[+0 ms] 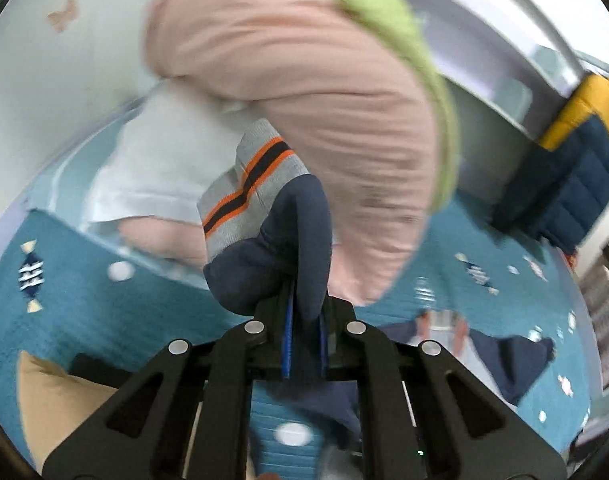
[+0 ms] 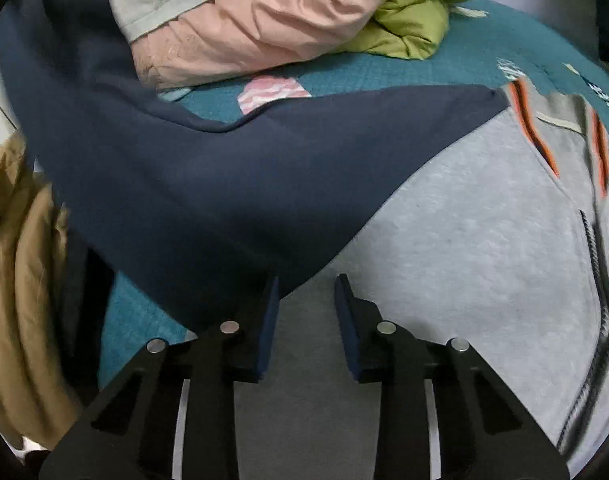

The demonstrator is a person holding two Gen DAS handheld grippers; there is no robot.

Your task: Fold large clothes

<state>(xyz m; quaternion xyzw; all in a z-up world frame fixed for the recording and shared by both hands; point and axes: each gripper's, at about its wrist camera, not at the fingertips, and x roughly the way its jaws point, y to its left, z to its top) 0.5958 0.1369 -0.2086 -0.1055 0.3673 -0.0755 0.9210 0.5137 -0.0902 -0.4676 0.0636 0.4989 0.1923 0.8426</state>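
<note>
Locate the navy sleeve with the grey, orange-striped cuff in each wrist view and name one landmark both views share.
Left wrist view: the navy sleeve sits centre frame, pinched in the left claw, its striped cuff pointing up.
Right wrist view: the sleeve stretches from upper left to centre, above the open right claw.
Shared landmark: the pink jacket.

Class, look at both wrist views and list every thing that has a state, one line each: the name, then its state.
Left tool: shut on the navy sleeve.
Right tool: open, over the grey body, holding nothing.
Navy sleeve with grey, orange-striped cuff: lifted, bunched.
Grey and navy zip sweatshirt: spread on the teal bedspread, unfolded.
Pink padded jacket: heaped, unfolded.
Lime green jacket: crumpled.
</note>
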